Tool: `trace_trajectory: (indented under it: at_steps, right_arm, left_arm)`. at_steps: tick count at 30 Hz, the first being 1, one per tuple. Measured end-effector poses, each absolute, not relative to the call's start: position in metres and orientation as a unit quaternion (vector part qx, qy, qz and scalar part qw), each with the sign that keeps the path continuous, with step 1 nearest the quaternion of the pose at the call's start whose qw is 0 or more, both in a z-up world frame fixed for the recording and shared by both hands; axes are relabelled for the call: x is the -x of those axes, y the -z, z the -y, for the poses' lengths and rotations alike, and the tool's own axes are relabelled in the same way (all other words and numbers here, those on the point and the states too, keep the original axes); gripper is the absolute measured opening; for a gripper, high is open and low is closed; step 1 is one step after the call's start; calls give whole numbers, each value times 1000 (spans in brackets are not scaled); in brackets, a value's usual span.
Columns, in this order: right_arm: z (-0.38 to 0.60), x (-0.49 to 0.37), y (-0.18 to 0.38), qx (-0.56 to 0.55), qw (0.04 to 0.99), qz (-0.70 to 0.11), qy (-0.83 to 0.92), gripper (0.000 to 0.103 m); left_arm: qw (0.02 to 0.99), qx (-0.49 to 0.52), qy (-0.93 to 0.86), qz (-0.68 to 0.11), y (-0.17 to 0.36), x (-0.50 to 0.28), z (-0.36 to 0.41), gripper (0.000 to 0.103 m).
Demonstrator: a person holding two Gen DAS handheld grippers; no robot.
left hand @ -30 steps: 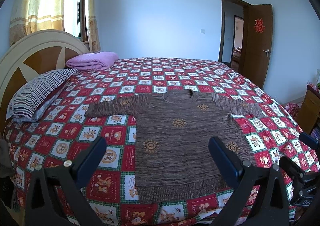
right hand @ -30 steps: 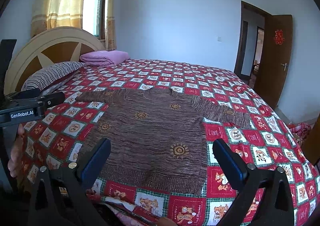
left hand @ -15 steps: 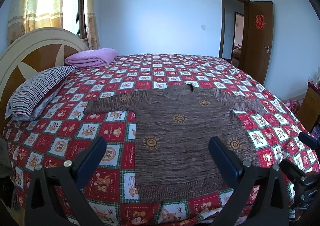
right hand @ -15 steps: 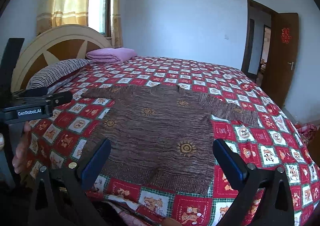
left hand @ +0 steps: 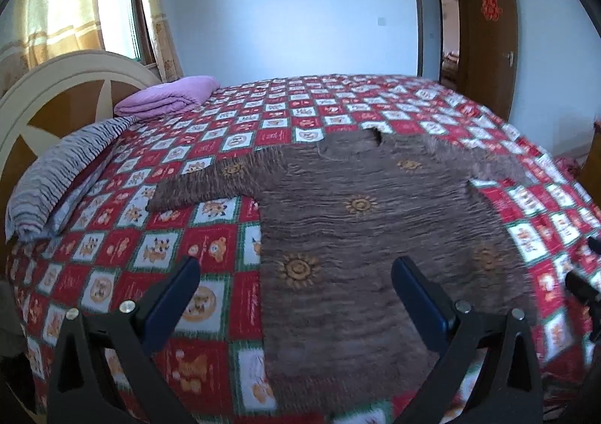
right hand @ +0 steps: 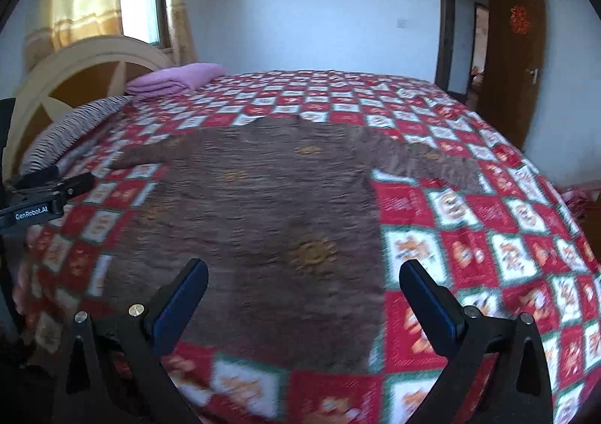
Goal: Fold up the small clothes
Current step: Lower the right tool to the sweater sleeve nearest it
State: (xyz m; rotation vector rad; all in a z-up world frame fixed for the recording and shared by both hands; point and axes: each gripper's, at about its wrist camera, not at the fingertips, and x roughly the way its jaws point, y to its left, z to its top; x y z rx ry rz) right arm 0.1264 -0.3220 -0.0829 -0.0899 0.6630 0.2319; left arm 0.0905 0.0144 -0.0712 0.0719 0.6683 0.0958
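I've got both the left gripper and right gripper wide open holding nothing, hovering over the hem end of the brown sweater lying flat on the bed quilt.

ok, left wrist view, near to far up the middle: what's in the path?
left gripper → brown sweater → bedspread → far wall

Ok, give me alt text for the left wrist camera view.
A brown sweater lies spread flat, sleeves out, on a red checked bedspread. The open left gripper hovers over its hem, holding nothing. A headboard stands at left.
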Motion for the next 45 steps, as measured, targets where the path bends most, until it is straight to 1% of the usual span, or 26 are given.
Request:
trace_trajectory:
  at_steps: [6,9,11,13,15,17,19,20,22,24,25,29,35,40,42,45]
  right_arm:
    - [358,-183,87,16,939,-335,-83,102]
    - [379,-216,95,-7,933,-353,-64,99]
    - [392,-236,103,-21,928,-368,-55,91]
    - [406,-259,113,-30,922,-384,-43,86]
    - [424,-282,123,-50,916,-397,-32,84]
    - [446,-303,133,-79,909,-409,-18,78]
    - [464,-319,141,-96,904,-416,-4,67]
    - [477,-330,145,-105,902,-419,8,64]
    - [493,-342,150,-120,899,-420,22,63]
    - [512,-357,155,-132,896,-421,37,56]
    - [518,-363,157,-135,896,-422,42,51]
    - [546,-391,164,-150,892,-422,59,48]
    - [575,-427,162,-155,893,-414,83,48]
    - [593,-461,160,-148,894,-411,97,45]
    - [598,-472,162,-153,892,-414,95,41]
    - [601,-485,166,-151,888,-425,90,41]
  left_arm:
    - [939,-54,-58,-336,91,-140,-23,103]
    - [937,-64,-68,-337,102,-164,-28,103]
    - [934,-67,-79,-341,113,-181,-33,103]
    - [930,-68,-88,-350,123,-197,-36,103]
    - [925,-66,-93,-362,134,-214,-41,103]
    - [922,-69,-98,-368,141,-230,-43,103]
    - [918,-75,-107,-375,147,-246,-47,103]
    - [916,-75,-110,-378,150,-255,-48,103]
    - [914,-69,-114,-383,152,-268,-51,103]
    - [913,-62,-118,-385,154,-280,-53,103]
    - [914,-58,-118,-385,156,-286,-52,103]
    - [911,-52,-113,-392,162,-306,-44,103]
    - [911,-69,-105,-392,164,-327,-21,103]
    - [903,-71,-110,-408,176,-339,-18,103]
    - [899,-68,-113,-417,181,-341,-19,103]
    - [897,-65,-112,-424,184,-342,-20,103]
